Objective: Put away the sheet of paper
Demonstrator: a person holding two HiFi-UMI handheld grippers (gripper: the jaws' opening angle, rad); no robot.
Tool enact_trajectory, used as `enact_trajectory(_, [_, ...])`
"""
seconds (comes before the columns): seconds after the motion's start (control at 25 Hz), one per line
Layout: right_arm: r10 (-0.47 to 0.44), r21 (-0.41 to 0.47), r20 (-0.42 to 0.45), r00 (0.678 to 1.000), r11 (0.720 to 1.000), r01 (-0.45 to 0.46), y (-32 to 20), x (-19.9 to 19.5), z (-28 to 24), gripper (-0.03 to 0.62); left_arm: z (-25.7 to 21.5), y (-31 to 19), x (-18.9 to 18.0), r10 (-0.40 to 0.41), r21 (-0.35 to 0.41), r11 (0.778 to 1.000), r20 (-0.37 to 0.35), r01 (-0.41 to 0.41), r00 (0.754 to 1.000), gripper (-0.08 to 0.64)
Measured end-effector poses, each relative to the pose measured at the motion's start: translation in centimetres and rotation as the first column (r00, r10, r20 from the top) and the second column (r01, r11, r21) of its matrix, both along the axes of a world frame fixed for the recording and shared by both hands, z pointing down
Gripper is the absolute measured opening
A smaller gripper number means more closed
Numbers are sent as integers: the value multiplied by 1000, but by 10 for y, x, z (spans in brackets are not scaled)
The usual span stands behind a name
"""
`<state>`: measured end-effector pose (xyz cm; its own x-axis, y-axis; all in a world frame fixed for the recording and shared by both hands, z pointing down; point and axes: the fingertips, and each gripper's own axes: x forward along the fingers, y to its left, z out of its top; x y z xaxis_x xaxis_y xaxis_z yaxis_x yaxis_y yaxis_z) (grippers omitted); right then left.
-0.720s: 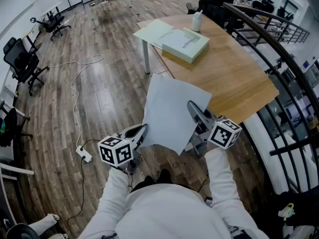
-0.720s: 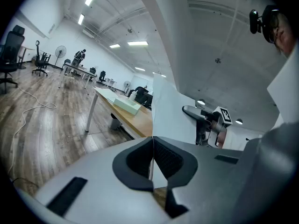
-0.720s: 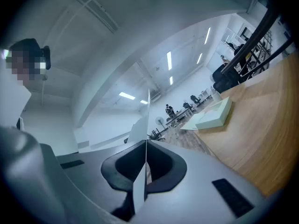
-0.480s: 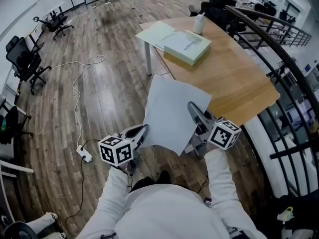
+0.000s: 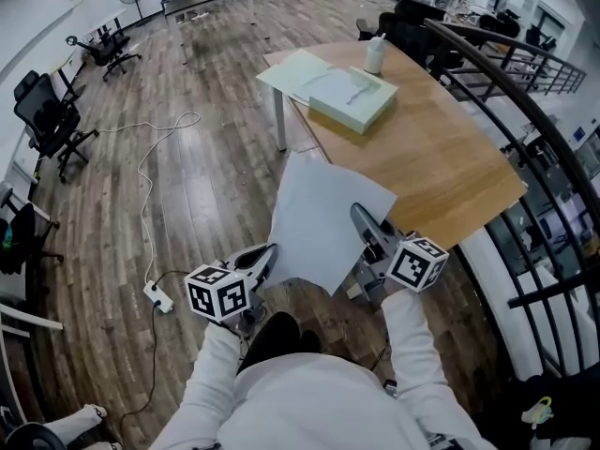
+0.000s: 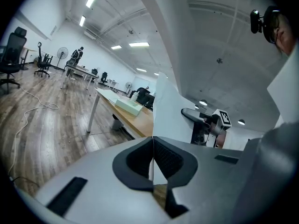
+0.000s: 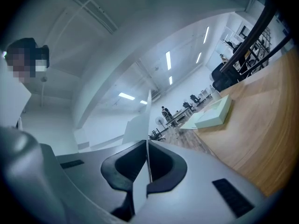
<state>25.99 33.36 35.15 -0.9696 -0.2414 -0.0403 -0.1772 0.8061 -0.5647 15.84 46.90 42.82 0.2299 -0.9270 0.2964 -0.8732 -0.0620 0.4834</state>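
The sheet of paper (image 5: 322,216) hangs in the lower middle of the head view, held up off any surface, its far corner overlapping the near edge of the wooden table (image 5: 441,153). The left gripper (image 5: 268,257) is clamped on the sheet's lower left edge; in the left gripper view the dark pads meet with the white sheet pinched between them. The right gripper (image 5: 364,225) is closed on the sheet's right edge in the same way, the paper running edge-on through its closed jaws in the right gripper view.

Further up the frame, a pale green box (image 5: 353,99) lies on the table on top of a wider flat sheet or folder (image 5: 292,68), with a white bottle (image 5: 375,52) just behind it. At left, a cable trails over the wooden floor to a power strip (image 5: 157,295).

As a judgement, the pick-up is done and the putting away is all left: the sheet is well short of the box, which looks the likely place for it, though the pictures do not settle that.
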Motion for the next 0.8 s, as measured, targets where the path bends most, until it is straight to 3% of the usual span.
enact_trajectory(0.44, [0,-46,-8,1000,999,0,-52,-40,16,28,20,-51,-38,4,-27,1000,-32,-5,999,17])
enact_trajectory(0.8, [14,-67,-15,1000,998,-15,-128,-112,25,28,34,-133,-111,38,-29,999,-73,-40,997,17])
